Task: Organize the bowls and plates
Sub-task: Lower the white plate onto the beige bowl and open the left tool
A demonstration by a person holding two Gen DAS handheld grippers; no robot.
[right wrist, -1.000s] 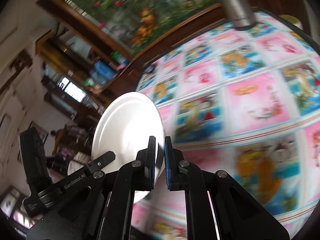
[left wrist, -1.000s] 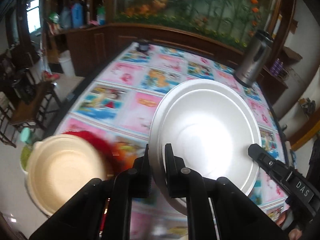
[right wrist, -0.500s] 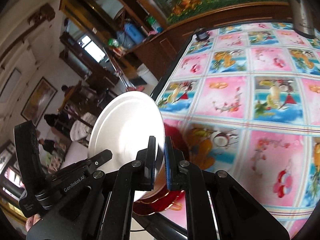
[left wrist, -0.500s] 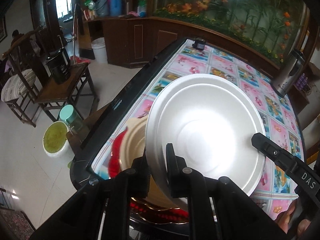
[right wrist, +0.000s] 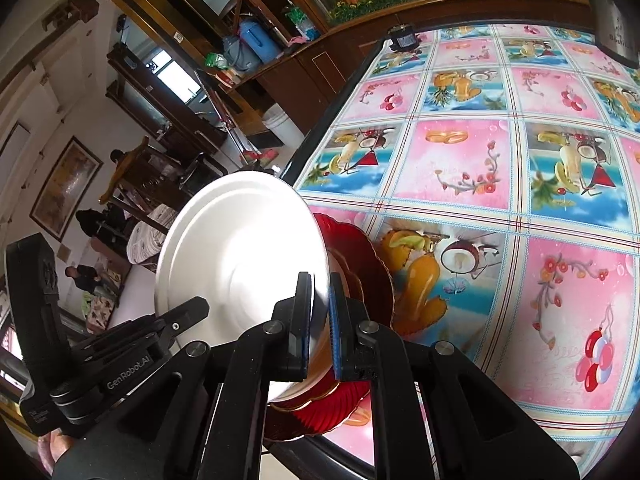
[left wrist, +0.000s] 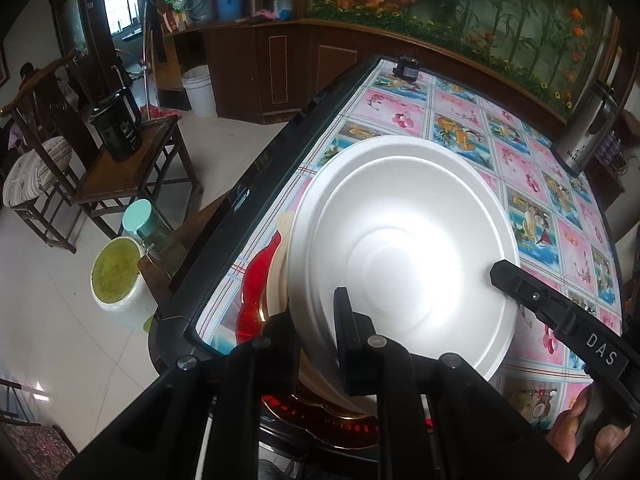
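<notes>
A desk covered with a pink and blue picture cloth fills most of both views; the red plate at its near corner is the landmark. On the red plate sits a cream bowl, mostly hidden. Directly above both hangs a white dish, tilted steeply, held at opposite rims. The left hand-held gripper has just been easing open, the dish's rim between its jaws, though whether its pads press is unclear. The right hand-held gripper is clamped shut on the far rim. The main risk, as I judge it: if one side lets go before the dish lies level in the cream bowl, it could swing and slide off the red plate, which sits just beside the desk's edge, onto the floor.
</notes>
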